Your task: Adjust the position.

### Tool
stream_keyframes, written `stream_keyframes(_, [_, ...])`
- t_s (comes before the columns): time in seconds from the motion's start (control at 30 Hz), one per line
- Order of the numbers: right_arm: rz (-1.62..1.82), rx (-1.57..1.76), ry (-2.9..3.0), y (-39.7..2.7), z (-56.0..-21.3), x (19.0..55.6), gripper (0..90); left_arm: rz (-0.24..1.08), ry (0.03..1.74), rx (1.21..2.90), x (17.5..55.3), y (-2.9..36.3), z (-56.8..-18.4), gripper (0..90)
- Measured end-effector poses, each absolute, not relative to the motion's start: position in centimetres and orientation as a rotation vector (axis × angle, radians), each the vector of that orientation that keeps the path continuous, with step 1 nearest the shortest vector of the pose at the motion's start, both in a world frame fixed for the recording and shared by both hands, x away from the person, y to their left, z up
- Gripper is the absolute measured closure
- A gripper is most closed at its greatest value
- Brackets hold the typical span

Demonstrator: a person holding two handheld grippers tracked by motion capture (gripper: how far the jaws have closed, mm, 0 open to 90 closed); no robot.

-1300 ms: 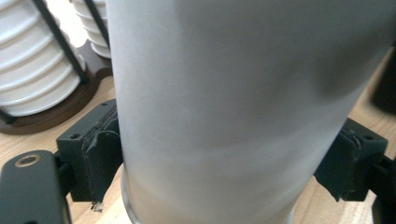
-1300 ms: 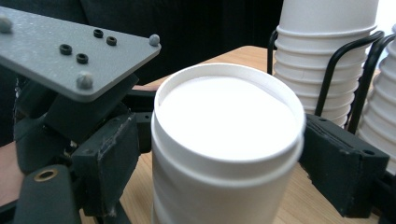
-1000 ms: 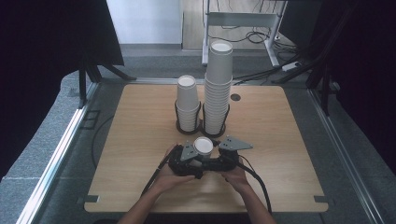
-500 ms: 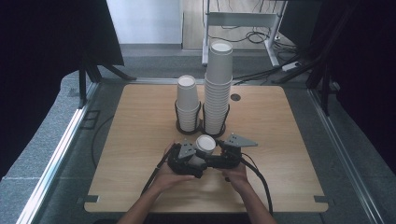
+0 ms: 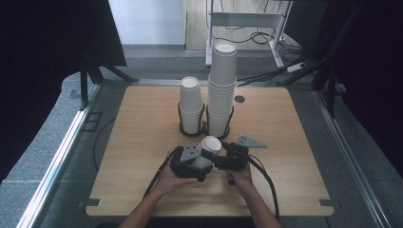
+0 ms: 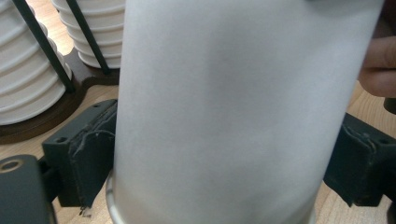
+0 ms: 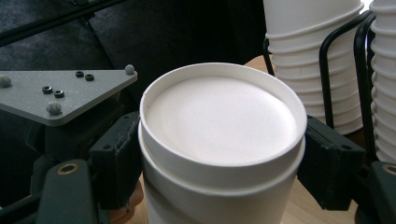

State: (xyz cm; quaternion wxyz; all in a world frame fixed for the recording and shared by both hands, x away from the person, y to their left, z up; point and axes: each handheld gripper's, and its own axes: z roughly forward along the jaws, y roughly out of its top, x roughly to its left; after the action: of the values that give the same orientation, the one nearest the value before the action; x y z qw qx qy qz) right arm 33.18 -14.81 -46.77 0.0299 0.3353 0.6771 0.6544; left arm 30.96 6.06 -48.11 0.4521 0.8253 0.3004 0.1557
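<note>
Paper cups (image 5: 207, 151), two nested upside down, near-centre on worktop (image 5: 142, 142). Left tongs (image 6: 224, 186) hugging lower wall, just loosened then tightened a little; right tongs (image 7: 224, 158) clamped below upper rim. Likely snag: cups jammed together, wall crumpling if squeezed or pulled askew.

Table (image 5: 119, 142): two upturned cup stacks stand side by side in a wire holder (image 5: 205, 124) at centre rear, the short stack (image 5: 191, 104) left of the tall stack (image 5: 222, 88). In front of the holder, near the front edge, nested upturned cups (image 5: 205, 153) sit between the left gripper (image 5: 186, 164) and the right gripper (image 5: 233, 159), which lie on either side. Behind the table, on the floor, stands a metal frame (image 5: 247, 21) among cables.
</note>
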Motion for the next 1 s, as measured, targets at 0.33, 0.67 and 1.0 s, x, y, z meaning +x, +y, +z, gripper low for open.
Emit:
stream_keyframes(0.33, [1.983,1.016,2.103,-14.6,-46.8,33.0,22.9,0.369,0.726,2.064,31.1,6.2,-48.3,11.7])
stream_keyframes(0.67, [1.934,0.967,2.115,-14.1,-46.9,32.7,23.6,0.323,0.757,2.069,31.4,6.0,-48.5,9.3])
stream_keyframes(1.0, [1.889,0.937,2.133,-13.6,-47.1,32.6,23.1,0.302,0.763,2.100,31.6,6.0,-48.8,11.8])
